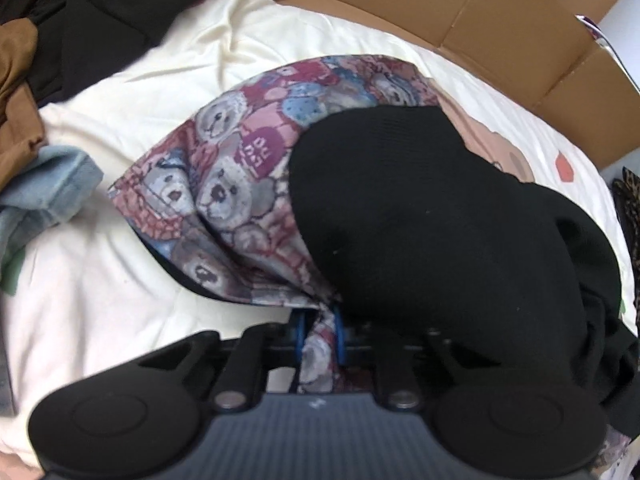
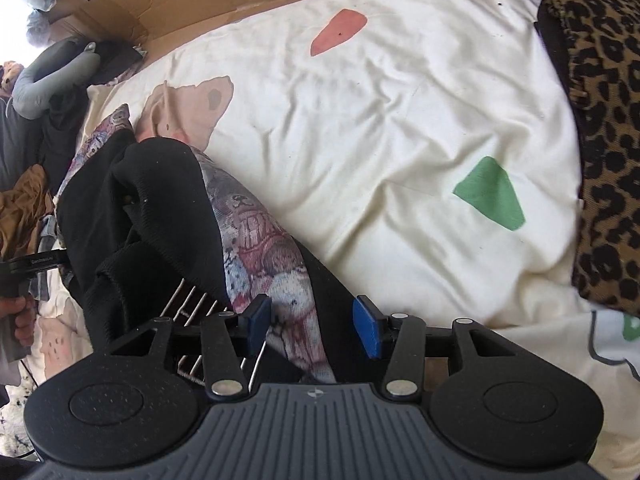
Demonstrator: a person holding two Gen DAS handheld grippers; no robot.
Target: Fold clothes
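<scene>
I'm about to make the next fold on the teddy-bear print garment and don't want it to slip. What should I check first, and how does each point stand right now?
1. Left gripper has the teddy-bear print garment: ok, its jaws are pinched shut on a bunched edge of the fabric.
2. Right gripper has a grip: not ok, its blue pads stand apart; the fabric only lies between them.
3. Black knit part lies flat: not ok, it is humped and rumpled over the print.
4. Cream bedcover offers bare room to the right of the garment: ok.
5. Fabric clear of the wire rack under the right gripper: cannot tell.
</scene>
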